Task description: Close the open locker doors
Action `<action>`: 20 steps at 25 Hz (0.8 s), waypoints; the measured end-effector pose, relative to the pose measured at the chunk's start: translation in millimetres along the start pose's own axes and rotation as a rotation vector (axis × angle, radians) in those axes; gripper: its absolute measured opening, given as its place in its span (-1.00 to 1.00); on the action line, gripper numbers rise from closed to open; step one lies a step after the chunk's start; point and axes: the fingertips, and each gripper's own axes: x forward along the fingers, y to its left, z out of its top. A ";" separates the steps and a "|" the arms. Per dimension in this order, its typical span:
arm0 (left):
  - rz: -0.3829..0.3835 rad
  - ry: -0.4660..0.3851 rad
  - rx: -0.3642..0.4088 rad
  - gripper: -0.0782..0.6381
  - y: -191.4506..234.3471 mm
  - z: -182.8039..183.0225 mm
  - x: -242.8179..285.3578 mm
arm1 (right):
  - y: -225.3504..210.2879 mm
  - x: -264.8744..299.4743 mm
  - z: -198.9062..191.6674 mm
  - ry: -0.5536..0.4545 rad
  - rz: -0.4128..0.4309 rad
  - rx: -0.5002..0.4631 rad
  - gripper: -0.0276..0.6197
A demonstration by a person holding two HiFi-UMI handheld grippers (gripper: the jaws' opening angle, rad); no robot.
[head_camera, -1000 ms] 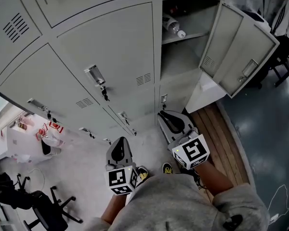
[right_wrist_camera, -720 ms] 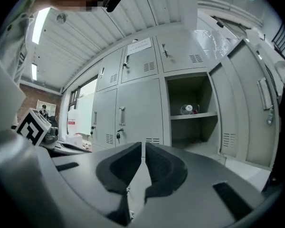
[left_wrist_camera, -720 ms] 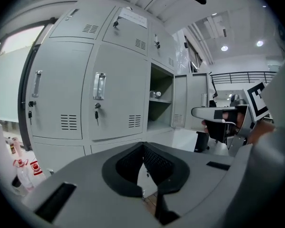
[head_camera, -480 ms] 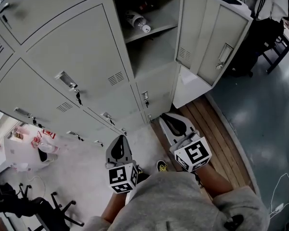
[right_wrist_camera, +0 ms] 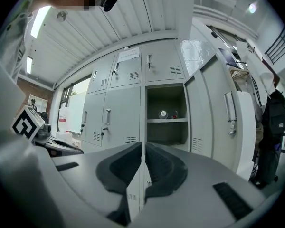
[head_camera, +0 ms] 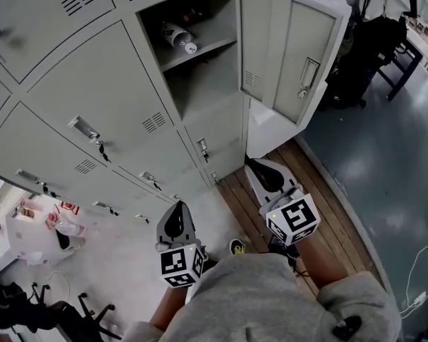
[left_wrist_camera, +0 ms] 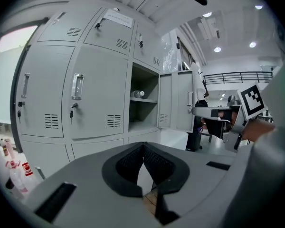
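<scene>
With jaws pinched together and empty, the right gripper [head_camera: 260,168] should push the open locker door [head_camera: 289,55] near its handle [head_camera: 308,73], while the shut left gripper [head_camera: 175,216] stays clear.

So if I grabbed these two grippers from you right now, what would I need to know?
Left gripper: jaws shut, empty.
Right gripper: jaws shut, empty, not touching anything.
One locker door stands open, swung out rightwards; a bottle lies on its shelf.
Done: the other doors in view are closed.
Left: push the open door shut.
</scene>
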 end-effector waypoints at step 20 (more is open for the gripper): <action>0.007 0.003 0.014 -0.76 -27.3 -0.1 7.5 | -229.7 -34.9 22.8 -0.086 -0.307 0.054 -0.60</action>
